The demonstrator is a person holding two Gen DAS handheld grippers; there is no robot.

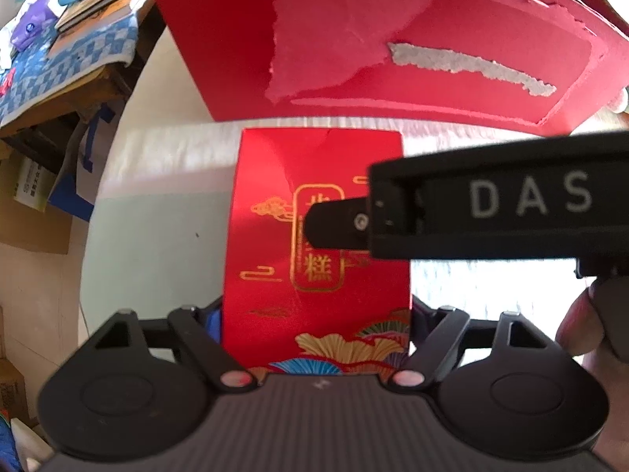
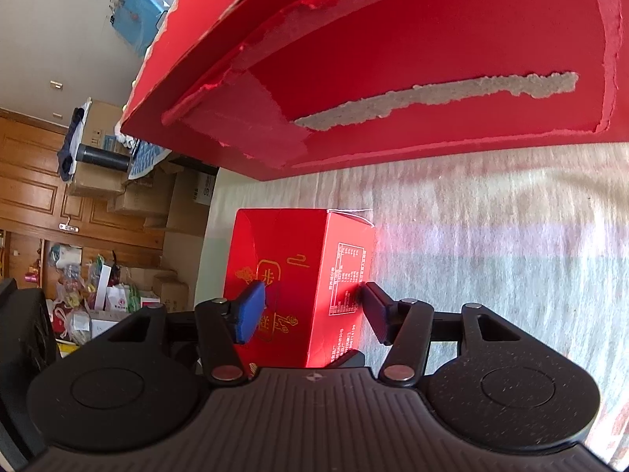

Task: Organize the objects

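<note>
A small red box (image 1: 314,236) with gold characters sits between both grippers, in front of a big red carton (image 1: 393,39) whose paper lining is torn. My left gripper (image 1: 316,310) looks almost straight down and is shut on the box's two long sides. My right gripper (image 2: 314,303) comes in from the right and is shut across the box's thickness. Its blue pad (image 2: 251,310) lies on the printed face (image 2: 275,259). Its other finger (image 2: 373,310) sits behind the label side. That upper finger (image 1: 334,224) shows on the box face in the left wrist view.
A pale cloth (image 2: 491,255) covers the table under the box. At left stands a wooden side table with a blue checked cloth (image 1: 70,51) and books. Stacked cardboard boxes (image 2: 137,196), bags (image 2: 98,295) and wooden panelling (image 2: 31,181) fill the room's far side. A person's fingers (image 1: 578,326) hold the right gripper.
</note>
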